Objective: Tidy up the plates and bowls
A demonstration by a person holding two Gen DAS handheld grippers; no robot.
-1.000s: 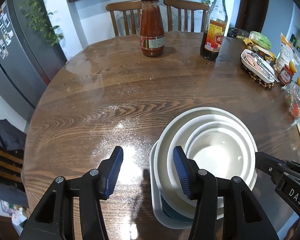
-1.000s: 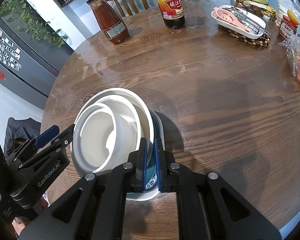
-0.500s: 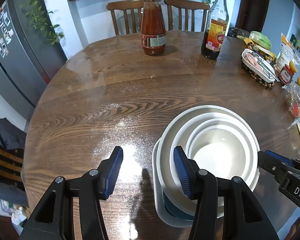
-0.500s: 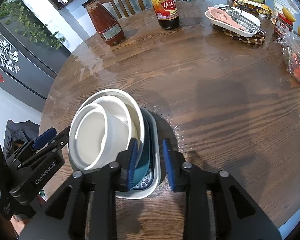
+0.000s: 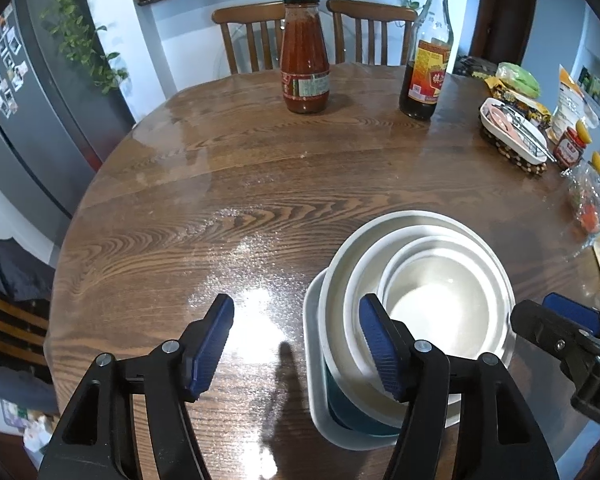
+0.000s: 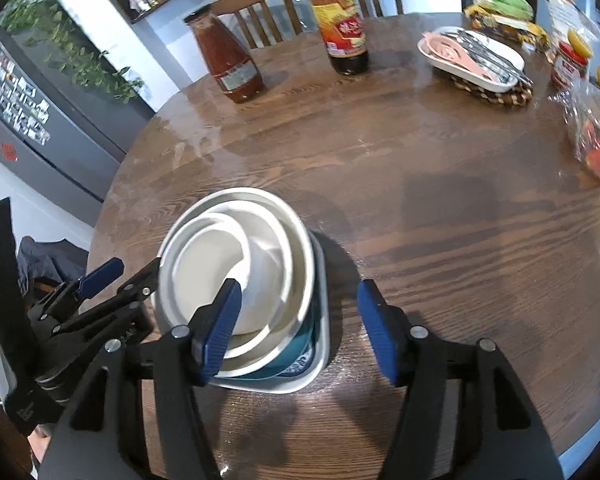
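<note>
Release step at the end of stacking. Right tongs (image 6: 296, 326), nearest the lens, have just been opening; their blue pads now stand apart, clear of the crockery, the left pad in front of the stack's near rim and the right pad over bare worktop (image 6: 440, 208). Left tongs (image 5: 296, 344) likewise stand open and have just widened a little: the right pad hangs above the stack's near-left rim without pressing on it, the left pad over a glare patch on the wood. Just beyond both pairs sits the stack (image 5: 416, 304): three white bowls nested, on a teal dish (image 6: 300, 354), all resting in a pale squarish plate (image 6: 320, 292). Judged state: nesting looks complete, no loose plate or bowl in view. The next move calls for drawing both tongs back and upward without catching a rim. Well beyond, a sauce jar (image 5: 305, 56), a dark bottle (image 5: 426, 52) and a utensil tray (image 6: 474, 58) stand at the far edge
</note>
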